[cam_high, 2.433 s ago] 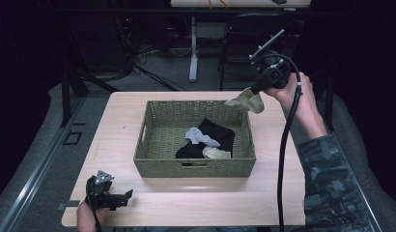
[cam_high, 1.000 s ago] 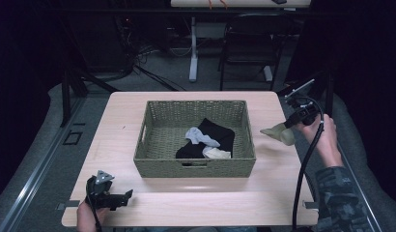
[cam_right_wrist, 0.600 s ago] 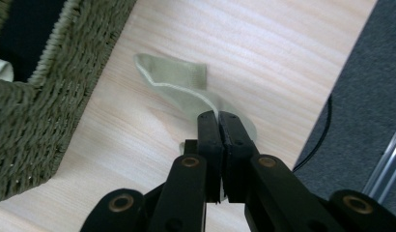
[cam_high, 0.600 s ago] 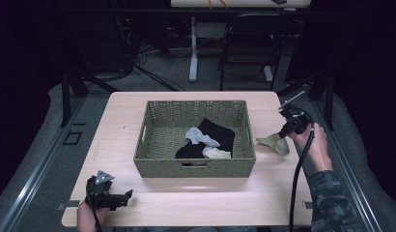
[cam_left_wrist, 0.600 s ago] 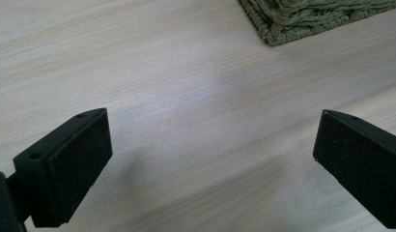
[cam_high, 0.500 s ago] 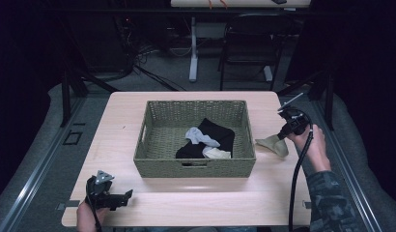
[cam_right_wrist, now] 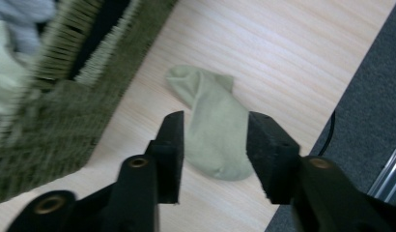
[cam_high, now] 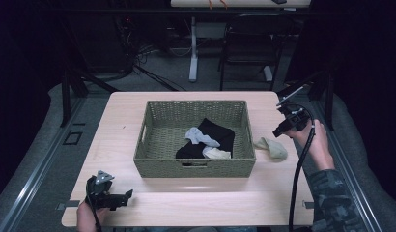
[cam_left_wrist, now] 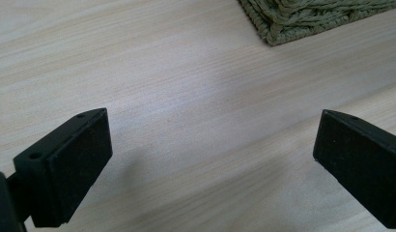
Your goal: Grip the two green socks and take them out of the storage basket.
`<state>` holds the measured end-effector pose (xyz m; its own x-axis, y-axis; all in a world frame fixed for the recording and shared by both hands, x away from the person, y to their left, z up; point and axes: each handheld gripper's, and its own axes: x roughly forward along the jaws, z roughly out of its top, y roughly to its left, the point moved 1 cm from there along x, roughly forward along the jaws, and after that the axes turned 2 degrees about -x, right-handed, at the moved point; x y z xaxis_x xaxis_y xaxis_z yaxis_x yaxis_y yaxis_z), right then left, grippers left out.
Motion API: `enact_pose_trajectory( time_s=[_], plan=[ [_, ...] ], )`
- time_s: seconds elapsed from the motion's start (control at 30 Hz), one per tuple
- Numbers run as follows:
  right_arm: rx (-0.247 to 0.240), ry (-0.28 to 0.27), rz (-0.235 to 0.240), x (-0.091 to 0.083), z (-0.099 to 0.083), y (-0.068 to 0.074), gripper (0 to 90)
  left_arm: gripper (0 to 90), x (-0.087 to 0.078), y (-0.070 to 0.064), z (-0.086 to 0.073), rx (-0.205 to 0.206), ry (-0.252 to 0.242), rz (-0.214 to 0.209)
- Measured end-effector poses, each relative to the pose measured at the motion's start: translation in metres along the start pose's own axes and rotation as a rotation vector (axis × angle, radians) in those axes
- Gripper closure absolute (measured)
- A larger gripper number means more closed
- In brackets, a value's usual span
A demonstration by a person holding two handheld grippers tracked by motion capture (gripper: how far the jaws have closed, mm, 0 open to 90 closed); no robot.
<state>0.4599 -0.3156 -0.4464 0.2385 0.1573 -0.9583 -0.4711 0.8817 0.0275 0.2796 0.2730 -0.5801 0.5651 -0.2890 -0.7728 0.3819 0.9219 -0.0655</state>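
The high view is dim and low in contrast: the table is the one lit area, with everything beyond it at 12 o'clock and the sides falling into near black. Light falls from above, so the basket casts only a soft, short shadow at 6 o'clock. In the left gripper view the wood is evenly bright, with a faint shadow beside the left tool. In the right gripper view the basket at 9 o'clock is smeared by motion blur, while the sock is only slightly soft.
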Motion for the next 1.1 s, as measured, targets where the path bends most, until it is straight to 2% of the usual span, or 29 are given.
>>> enact_pose_trajectory(
  time_s=[0.07,0.13,0.27,0.3,0.37,0.4,0.43,0.5,0.57,0.6,0.7,0.73,0.77,0.97,1.0,1.1],
  plan=[
    [0.000,-0.024,0.008,-0.005,0.002,0.005,51.0,0.1,0.000,0.000,0.000,0.000,0.001,0.001],
    [-0.033,-0.029,0.019,-0.014,0.007,0.010,43.8,0.1,0.000,0.000,0.000,0.000,0.001,0.000],
    [-0.066,-0.065,0.035,-0.028,0.016,0.021,30.4,0.1,0.000,0.000,0.000,0.000,0.000,0.000],
    [-0.083,-0.077,0.038,-0.034,0.020,0.028,25.3,0.1,0.000,0.000,0.000,0.000,0.000,0.000],
    [-0.104,-0.095,0.059,-0.039,0.025,0.036,20.8,0.1,0.000,0.000,0.000,0.000,0.000,0.000],
    [-0.115,-0.089,0.056,-0.041,0.027,0.040,18.1,0.1,0.000,0.000,0.000,0.000,0.000,0.000],
    [-0.127,-0.107,0.058,-0.042,0.030,0.045,16.2,0.1,0.000,0.000,0.000,-0.001,-0.001,0.000],
    [-0.143,-0.102,0.066,-0.043,0.032,0.050,15.5,0.1,0.000,0.000,0.000,-0.001,-0.001,0.000],
    [-0.168,-0.099,0.074,-0.044,0.037,0.059,14.8,0.1,0.000,0.000,0.000,0.000,-0.001,0.000],
    [-0.199,-0.097,0.082,-0.045,0.041,0.068,14.0,0.1,0.000,0.000,0.000,-0.001,-0.002,-0.001],
    [-0.230,-0.098,0.097,-0.043,0.048,0.081,11.7,0.1,0.000,0.000,0.000,-0.001,0.000,0.001],
    [-0.230,-0.098,0.097,-0.043,0.048,0.081,11.7,0.1,0.000,0.000,0.000,-0.001,0.000,0.001],
    [-0.255,-0.105,0.102,-0.041,0.052,0.088,11.1,0.1,0.000,0.000,0.000,0.000,-0.001,-0.001],
    [-0.286,-0.105,0.128,-0.030,0.061,0.110,7.9,0.1,0.000,0.000,0.000,-0.005,-0.008,-0.001],
    [-0.286,-0.105,0.128,-0.030,0.061,0.110,7.9,0.1,0.000,0.000,0.000,-0.005,-0.008,-0.001],
    [-0.305,-0.121,0.142,-0.019,0.065,0.123,7.7,0.1,0.000,0.000,0.000,-0.005,-0.010,-0.002]
  ],
)
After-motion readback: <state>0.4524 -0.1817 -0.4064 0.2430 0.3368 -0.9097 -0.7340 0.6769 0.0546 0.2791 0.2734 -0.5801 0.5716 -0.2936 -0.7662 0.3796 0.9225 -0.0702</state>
